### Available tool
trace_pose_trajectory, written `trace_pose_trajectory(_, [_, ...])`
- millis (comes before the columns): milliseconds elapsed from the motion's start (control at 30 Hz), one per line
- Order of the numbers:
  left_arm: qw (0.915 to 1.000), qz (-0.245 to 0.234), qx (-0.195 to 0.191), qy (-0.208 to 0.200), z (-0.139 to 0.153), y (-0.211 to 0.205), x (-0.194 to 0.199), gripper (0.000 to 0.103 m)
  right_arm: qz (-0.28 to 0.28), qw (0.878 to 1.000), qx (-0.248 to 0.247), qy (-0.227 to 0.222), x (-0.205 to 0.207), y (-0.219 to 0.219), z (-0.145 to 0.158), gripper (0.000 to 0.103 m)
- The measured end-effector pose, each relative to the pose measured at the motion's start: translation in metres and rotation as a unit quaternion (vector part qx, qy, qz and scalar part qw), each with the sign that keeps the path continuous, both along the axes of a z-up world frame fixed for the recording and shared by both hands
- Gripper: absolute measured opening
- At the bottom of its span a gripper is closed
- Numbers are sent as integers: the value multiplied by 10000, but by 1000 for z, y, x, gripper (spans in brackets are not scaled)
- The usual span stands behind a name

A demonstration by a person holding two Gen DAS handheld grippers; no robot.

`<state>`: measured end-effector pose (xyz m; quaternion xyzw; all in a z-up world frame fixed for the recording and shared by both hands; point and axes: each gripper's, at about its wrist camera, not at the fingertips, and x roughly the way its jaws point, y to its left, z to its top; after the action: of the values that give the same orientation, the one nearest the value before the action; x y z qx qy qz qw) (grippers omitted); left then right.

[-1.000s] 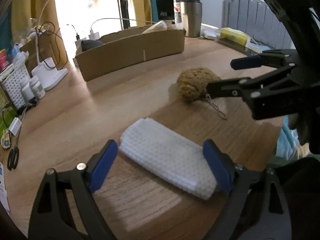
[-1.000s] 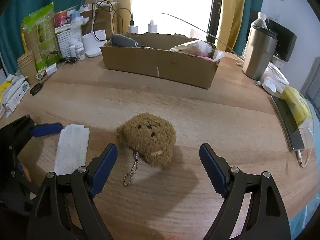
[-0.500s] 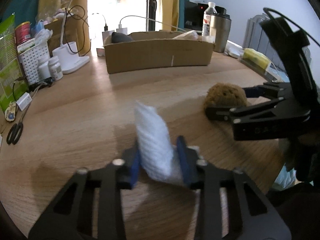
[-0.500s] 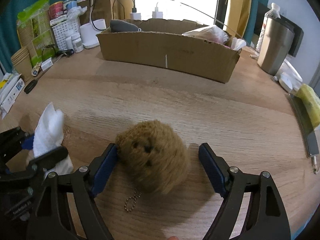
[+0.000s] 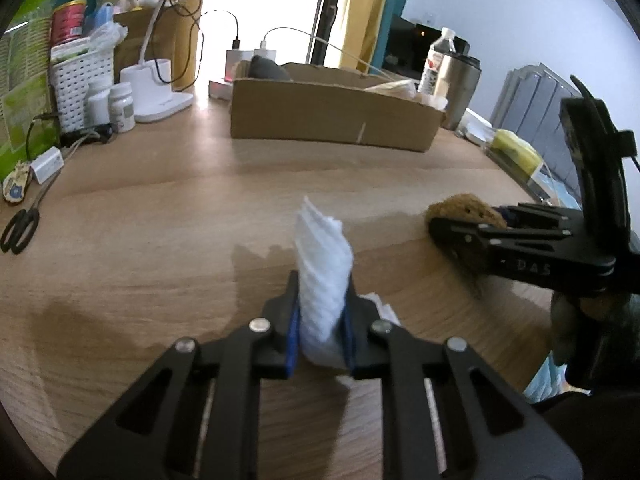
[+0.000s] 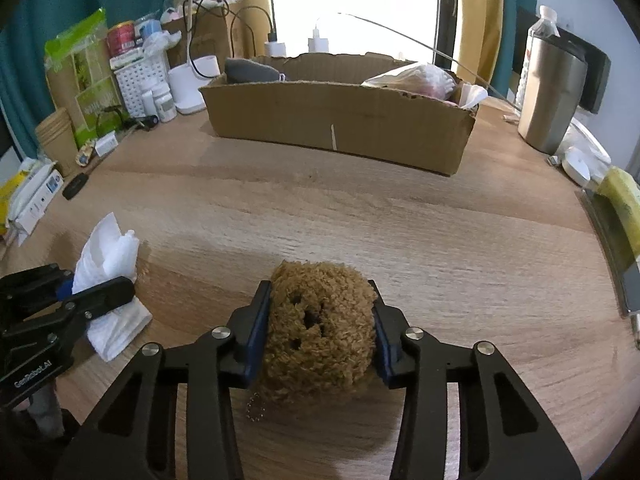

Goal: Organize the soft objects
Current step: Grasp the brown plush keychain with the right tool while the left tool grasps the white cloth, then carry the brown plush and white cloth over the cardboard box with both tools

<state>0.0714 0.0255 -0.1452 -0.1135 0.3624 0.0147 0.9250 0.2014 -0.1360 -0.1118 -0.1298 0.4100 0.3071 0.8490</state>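
A folded white waffle cloth (image 5: 324, 264) stands up on end between the pads of my left gripper (image 5: 320, 300), which is shut on it low over the wooden table. Some of the cloth trails onto the table behind the pads. To its right, a brown plush bear head (image 6: 320, 320) with a small ball chain sits between the blue pads of my right gripper (image 6: 319, 286). Those jaws are closing and both pads press into its fur. The right wrist view shows the left gripper (image 6: 98, 282) with the cloth (image 6: 108, 248) at the left.
A long open cardboard box (image 6: 340, 128) with soft items inside stands across the back of the table. A steel tumbler (image 6: 548, 96) stands to its right. Scissors (image 5: 20, 232), pill bottles (image 5: 120, 106) and a white basket (image 5: 76, 80) crowd the left edge.
My left gripper closed on the flat cloth and pinched it upright. My right gripper came down around the plush bear head and closed its jaws onto its sides.
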Motion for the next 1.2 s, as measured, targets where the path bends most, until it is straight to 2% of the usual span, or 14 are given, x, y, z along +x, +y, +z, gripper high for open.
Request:
trace_pose_trajectory(533, [10000,31,59,-4,39,2,31,17,124,9982,585,-88,25,-13,27,45])
trace_pose_trajectory(567, [10000,29,43,-18,41,3,33,17,127,9977,631,-215,27,-13,28,45])
trace_pose_trajectory(900, [9997,-137,-75,-173,62,4,68,17,150,9955,782,-517,49,-10,54,45])
trace_pose_trajectory(1200, [9990,-213,-45,-378,80,8,89,17,179,9942,854,-623,64,-6,63,45])
